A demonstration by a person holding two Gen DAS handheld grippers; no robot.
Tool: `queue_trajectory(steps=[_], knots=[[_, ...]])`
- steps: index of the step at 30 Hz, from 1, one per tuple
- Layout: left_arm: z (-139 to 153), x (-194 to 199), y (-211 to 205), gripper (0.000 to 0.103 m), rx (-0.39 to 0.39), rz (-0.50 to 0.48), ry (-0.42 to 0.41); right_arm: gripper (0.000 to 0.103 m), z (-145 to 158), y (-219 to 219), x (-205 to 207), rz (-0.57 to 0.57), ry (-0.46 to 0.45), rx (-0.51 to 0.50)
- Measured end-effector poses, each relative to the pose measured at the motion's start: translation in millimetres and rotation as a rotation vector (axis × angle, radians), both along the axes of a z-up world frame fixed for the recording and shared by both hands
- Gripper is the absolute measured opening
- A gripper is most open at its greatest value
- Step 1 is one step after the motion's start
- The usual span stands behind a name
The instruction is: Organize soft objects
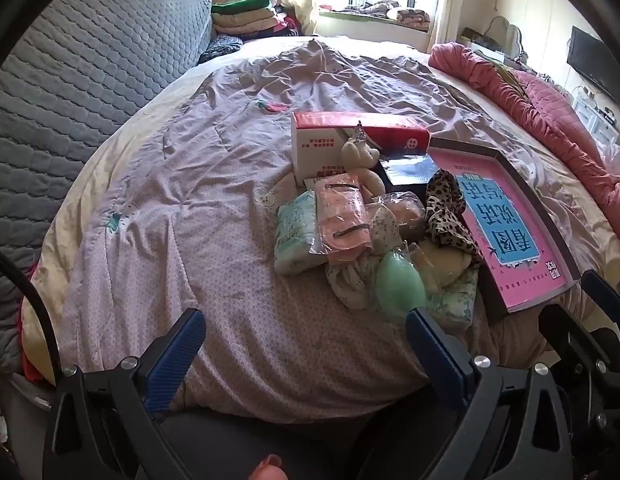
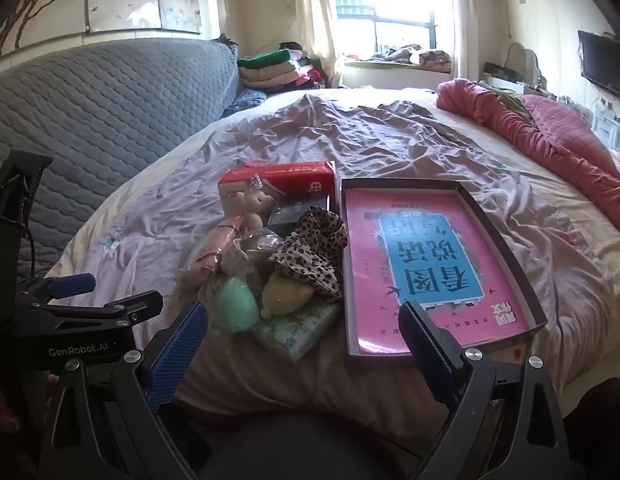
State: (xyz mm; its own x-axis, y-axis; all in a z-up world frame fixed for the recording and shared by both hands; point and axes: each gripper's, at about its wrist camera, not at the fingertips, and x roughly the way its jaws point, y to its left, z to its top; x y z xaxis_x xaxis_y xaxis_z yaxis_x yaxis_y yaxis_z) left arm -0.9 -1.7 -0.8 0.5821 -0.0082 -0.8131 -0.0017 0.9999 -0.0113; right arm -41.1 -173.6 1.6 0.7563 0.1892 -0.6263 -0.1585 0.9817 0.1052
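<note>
Both tools are spread wide with nothing between the jaws: the left tool (image 1: pixel 306 344) hangs over bare quilt at the near edge of the bed (image 1: pixel 182 208), the right tool (image 2: pixel 304 330) over the near end of the pile and the near rim of the shallow box (image 2: pixel 505 240).

The soft objects lie heaped near the bed's near edge, touching the box's left wall, with a red-and-white carton (image 2: pixel 278 178) at the far end.

Handling, as judged:
- Leopard-print cloth (image 2: pixel 310 248): light, limp; pinch a raised fold on top.
- Small plush bear (image 2: pixel 256 206): light, compressible; grip across the body.
- Green egg-shaped item (image 2: pixel 234 306): smooth, probably slippery; close across its widest part.
- Tissue pack (image 1: pixel 296 230) and wrapped pink item (image 1: pixel 343 216): film wrap slides; grip the short sides firmly.

Items overlap, so lifting one may drag its neighbours.
</note>
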Motion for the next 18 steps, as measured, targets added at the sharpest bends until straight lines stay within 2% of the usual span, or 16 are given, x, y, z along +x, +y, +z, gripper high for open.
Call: queue_trajectory(steps=[18], knots=[[0.7, -1.2, -3.0, 0.101, 0.002, -0.017, -0.01, 0.096, 2.4, -2.8, 0.1, -0.015, 0.01, 0.002]])
